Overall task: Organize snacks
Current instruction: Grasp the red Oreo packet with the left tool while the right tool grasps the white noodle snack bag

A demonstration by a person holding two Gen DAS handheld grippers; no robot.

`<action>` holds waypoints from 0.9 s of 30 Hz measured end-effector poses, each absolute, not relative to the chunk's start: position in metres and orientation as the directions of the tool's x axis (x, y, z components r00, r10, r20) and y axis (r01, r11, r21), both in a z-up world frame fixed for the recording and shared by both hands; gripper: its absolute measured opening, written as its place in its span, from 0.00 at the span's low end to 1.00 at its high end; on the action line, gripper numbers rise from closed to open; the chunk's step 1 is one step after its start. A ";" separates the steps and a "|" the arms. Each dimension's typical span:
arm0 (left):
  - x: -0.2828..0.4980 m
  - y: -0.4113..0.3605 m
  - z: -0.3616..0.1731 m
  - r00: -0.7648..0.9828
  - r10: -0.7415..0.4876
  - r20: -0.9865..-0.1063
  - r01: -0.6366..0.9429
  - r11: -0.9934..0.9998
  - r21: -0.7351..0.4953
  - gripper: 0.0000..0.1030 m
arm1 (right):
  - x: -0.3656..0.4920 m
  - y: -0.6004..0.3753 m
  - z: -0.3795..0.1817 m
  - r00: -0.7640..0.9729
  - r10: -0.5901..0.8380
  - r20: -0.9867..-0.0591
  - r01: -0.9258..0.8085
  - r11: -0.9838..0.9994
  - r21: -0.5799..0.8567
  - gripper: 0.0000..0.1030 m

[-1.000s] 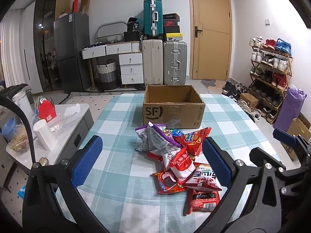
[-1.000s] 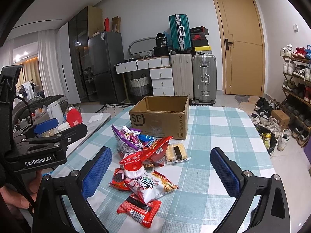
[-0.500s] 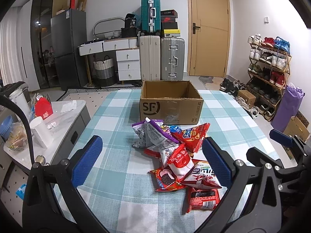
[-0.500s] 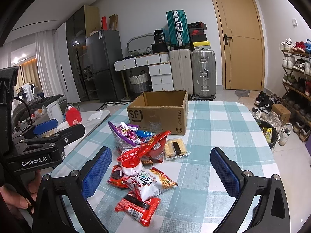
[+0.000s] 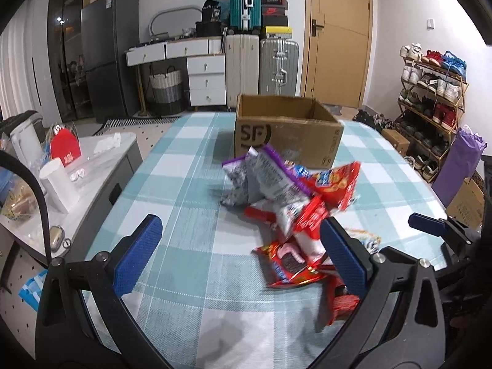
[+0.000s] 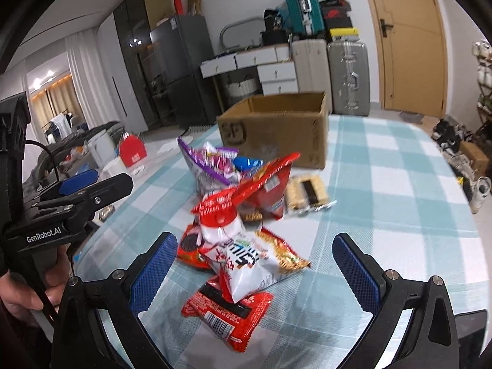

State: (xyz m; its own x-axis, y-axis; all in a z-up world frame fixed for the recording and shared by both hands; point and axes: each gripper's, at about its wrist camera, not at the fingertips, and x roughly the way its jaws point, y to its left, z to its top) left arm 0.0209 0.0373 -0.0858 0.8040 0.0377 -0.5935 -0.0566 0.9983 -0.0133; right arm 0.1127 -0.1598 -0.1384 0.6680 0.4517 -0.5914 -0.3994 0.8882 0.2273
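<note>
A pile of snack packets point(image 5: 292, 203) lies on the checked tablecloth in front of an open, empty-looking cardboard box point(image 5: 286, 129) marked SF. The pile has a purple bag point(image 6: 209, 166), red bags point(image 6: 261, 181), a white and red bag point(image 6: 243, 261), a flat red packet point(image 6: 227, 310) nearest me and a clear cracker pack point(image 6: 307, 190). My left gripper point(image 5: 240, 255) is open and empty, just left of the pile's near end. My right gripper point(image 6: 255, 273) is open and empty, its fingers either side of the white and red bag, above it.
A low white side table point(image 5: 92, 160) with cups and a red box stands left of the dining table. The box point(image 6: 276, 126) sits at the far middle of the table point(image 6: 399, 190). Suitcases, drawers, a fridge and a shoe rack line the room behind.
Both grippers have moved forward and lower towards the pile, which looks larger. The left view has swung left, the right view has tilted. Both stay open.
</note>
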 end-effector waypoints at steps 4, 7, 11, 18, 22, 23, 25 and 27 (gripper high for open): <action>0.027 0.045 -0.107 0.791 0.009 -0.611 -0.032 0.999 -0.027 0.99 | 0.128 -0.156 -0.158 0.617 0.484 -0.621 -0.406 0.871 0.275 1.00; 0.028 0.049 -0.119 0.782 -0.005 -0.623 -0.018 0.999 -0.031 0.99 | 0.138 -0.154 -0.172 0.587 0.504 -0.633 -0.412 0.859 0.302 1.00; 0.031 0.054 -0.131 0.767 -0.028 -0.642 -0.007 0.999 -0.053 0.99 | 0.151 -0.154 -0.184 0.558 0.518 -0.648 -0.413 0.851 0.325 1.00; 0.041 0.057 -0.149 0.742 -0.045 -0.669 0.001 0.998 -0.066 0.99 | 0.166 -0.148 -0.197 0.516 0.531 -0.672 -0.424 0.840 0.339 0.97; 0.045 0.054 -0.156 0.728 -0.054 -0.684 0.011 0.998 -0.067 0.99 | 0.175 -0.144 -0.204 0.481 0.545 -0.686 -0.425 0.830 0.362 0.86; 0.046 0.054 -0.158 0.726 -0.058 -0.686 0.014 0.998 -0.069 0.99 | 0.176 -0.143 -0.204 0.480 0.545 -0.687 -0.427 0.830 0.359 0.84; 0.047 0.053 -0.158 0.723 -0.058 -0.688 0.014 0.998 -0.069 0.99 | 0.175 -0.142 -0.205 0.478 0.550 -0.685 -0.430 0.827 0.363 0.79; 0.047 0.054 -0.159 0.722 -0.062 -0.689 0.014 0.997 -0.075 0.99 | 0.175 -0.144 -0.206 0.473 0.564 -0.677 -0.434 0.818 0.378 0.74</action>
State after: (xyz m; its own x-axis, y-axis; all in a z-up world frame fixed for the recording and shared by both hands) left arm 0.0474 0.0536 -0.1587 0.7217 -0.0615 -0.6895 0.0138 0.9971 -0.0745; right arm 0.1753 -0.1439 -0.2058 0.4727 0.5640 -0.6771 -0.4340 0.8177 0.3782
